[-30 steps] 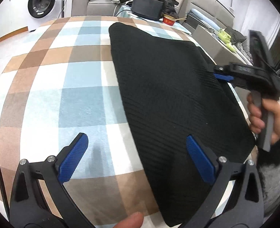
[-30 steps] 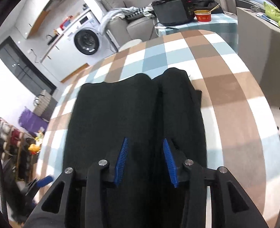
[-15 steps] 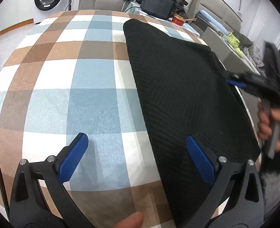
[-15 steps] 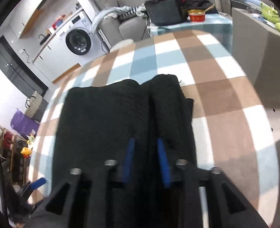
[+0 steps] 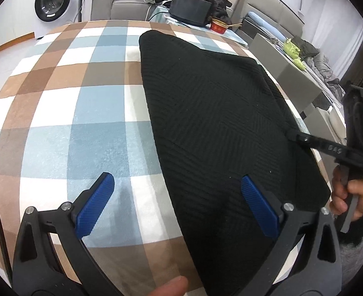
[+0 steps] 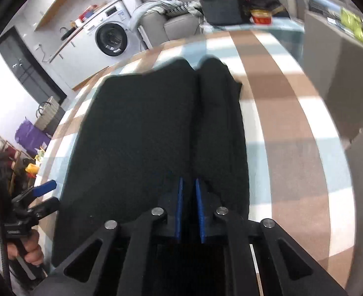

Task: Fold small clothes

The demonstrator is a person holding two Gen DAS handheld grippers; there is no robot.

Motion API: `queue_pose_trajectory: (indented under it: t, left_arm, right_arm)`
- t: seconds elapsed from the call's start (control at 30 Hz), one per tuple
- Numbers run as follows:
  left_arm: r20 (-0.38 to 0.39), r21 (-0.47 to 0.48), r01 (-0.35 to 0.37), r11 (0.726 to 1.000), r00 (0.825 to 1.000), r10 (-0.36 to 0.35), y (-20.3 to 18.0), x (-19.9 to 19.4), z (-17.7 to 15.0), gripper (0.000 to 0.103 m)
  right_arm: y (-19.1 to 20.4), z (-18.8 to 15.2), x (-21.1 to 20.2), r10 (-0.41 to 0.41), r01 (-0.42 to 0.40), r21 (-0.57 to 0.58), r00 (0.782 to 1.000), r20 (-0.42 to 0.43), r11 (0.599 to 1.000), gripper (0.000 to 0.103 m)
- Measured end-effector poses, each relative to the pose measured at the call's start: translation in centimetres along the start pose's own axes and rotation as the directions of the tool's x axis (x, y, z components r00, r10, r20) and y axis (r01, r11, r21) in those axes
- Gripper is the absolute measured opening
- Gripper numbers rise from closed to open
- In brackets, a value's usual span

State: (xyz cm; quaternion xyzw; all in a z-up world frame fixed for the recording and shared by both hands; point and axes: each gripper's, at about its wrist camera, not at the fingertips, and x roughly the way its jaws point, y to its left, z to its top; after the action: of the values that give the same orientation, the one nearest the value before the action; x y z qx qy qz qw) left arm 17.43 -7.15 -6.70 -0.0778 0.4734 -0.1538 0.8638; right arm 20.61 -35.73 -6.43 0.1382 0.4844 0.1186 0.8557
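A black knitted garment (image 5: 218,123) lies folded flat on the checked tablecloth (image 5: 82,98). It also shows in the right wrist view (image 6: 144,133), with a folded strip along its right side. My left gripper (image 5: 179,202) is open and held over the garment's near left edge, one finger over the cloth and one over the garment. My right gripper (image 6: 188,190) is shut on the garment's near edge by the fold line. In the left wrist view the right gripper (image 5: 295,135) meets the garment's right edge. In the right wrist view the left gripper (image 6: 43,194) is at far left.
A washing machine (image 5: 55,0), a grey sofa with clothes (image 5: 132,2), a black case (image 5: 191,9) and a red bowl (image 5: 218,26) stand beyond the table. A grey cabinet (image 5: 287,74) is close to the table's right side.
My right gripper's jaws have closed from a wide gap onto the garment's edge. The left gripper has shifted a little, staying open.
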Motion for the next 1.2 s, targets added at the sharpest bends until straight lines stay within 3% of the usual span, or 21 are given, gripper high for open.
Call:
queue_pose_trajectory:
  t: [0.13,0.2,0.23,0.33,0.4,0.5,0.53,0.6,0.67,0.7,0.8,0.87,0.93,0.97,1.0,1.03,1.2]
  left_arm:
    - [-0.002,-0.023,-0.007,1.0,1.0,0.007,0.4,-0.3,-0.5,0.102]
    - [-0.005,-0.02,-0.003,1.0,1.0,0.003,0.3,-0.3,-0.7,0.102]
    - [-0.009,-0.016,-0.001,1.0,1.0,0.001,0.1,-0.1,-0.7,0.102]
    - [-0.016,-0.001,0.004,1.0,1.0,-0.004,-0.5,0.1,-0.7,0.102]
    - [-0.014,0.018,0.001,1.0,1.0,-0.001,-1.0,0.0,-0.7,0.102]
    - [-0.01,0.024,0.008,1.0,1.0,-0.007,-1.1,-0.2,-0.8,0.102]
    - [-0.011,0.023,0.009,1.0,1.0,-0.009,-1.1,-0.2,-0.8,0.102]
    - [-0.022,0.011,0.0,1.0,1.0,0.001,-0.8,0.2,-0.6,0.102]
    - [-0.027,-0.012,0.001,1.0,1.0,-0.001,-0.5,0.5,-0.5,0.102]
    - [-0.033,-0.02,0.004,1.0,0.999,-0.004,-0.4,0.7,-0.4,0.099]
    - [-0.063,0.005,0.004,1.0,0.998,-0.004,-0.8,1.5,-0.1,0.075]
    - [-0.06,0.03,-0.013,0.999,0.998,0.015,-1.2,1.7,0.0,0.071]
    - [-0.04,0.032,-0.026,0.999,0.999,0.028,-1.2,2.0,0.2,0.059]
    - [-0.031,0.025,-0.033,0.999,0.999,0.034,-1.1,2.0,0.3,0.053]
    - [-0.017,0.014,-0.031,0.999,0.999,0.031,-1.0,2.1,0.4,0.038]
    - [-0.013,0.007,-0.022,1.0,1.0,0.022,-0.8,2.2,0.5,0.032]
    - [0.03,-0.019,-0.041,0.999,0.999,0.042,0.7,2.0,1.2,0.027]
  right_arm:
    - [-0.7,-0.8,-2.1,0.145,-0.144,0.046,0.989,-0.026,0.989,0.032]
    - [-0.6,-2.1,-3.0,0.182,-0.18,0.048,0.983,-0.025,0.982,0.036]
    - [-0.5,-2.5,-3.0,0.174,-0.173,0.039,0.984,-0.04,0.984,0.035]
    - [0.0,-3.4,-2.6,0.117,-0.117,0.0,0.992,-0.044,0.993,0.007]
    - [0.1,-4.0,-3.9,0.125,-0.125,0.004,0.992,-0.001,0.992,0.006]
    - [-0.4,-4.9,-3.7,-0.004,0.004,-0.003,1.0,-0.027,1.0,0.006]
    - [-0.7,-5.2,-3.8,-0.004,0.004,0.006,1.0,-0.03,1.0,0.007]
    - [-1.1,-5.2,-4.9,0.033,-0.034,0.021,0.999,0.009,0.999,0.017]
    - [-1.9,-5.0,-6.2,0.044,-0.048,0.047,0.996,0.075,0.998,0.041]
    - [-2.3,-4.7,-6.4,0.032,-0.039,0.062,0.995,0.098,0.997,0.044]
    - [-3.3,-4.1,-5.5,0.006,-0.016,0.104,0.996,0.09,0.994,0.044]
    - [-3.4,-3.6,-4.2,-0.007,0.0,0.095,0.998,0.067,0.996,0.044]
    - [-2.8,-3.4,-2.9,-0.012,0.01,0.052,0.999,0.041,0.999,0.043]
    - [-2.3,-3.4,-2.6,-0.019,0.017,0.031,0.999,0.038,0.999,0.041]
    - [-1.6,-3.4,-2.5,-0.024,0.024,-0.003,0.999,0.049,1.0,0.036]
    - [-1.3,-3.3,-2.2,-0.015,0.016,-0.022,0.999,0.035,1.0,0.025]
    - [0.5,-2.3,-0.9,-0.027,0.028,-0.052,0.999,0.031,0.998,0.022]
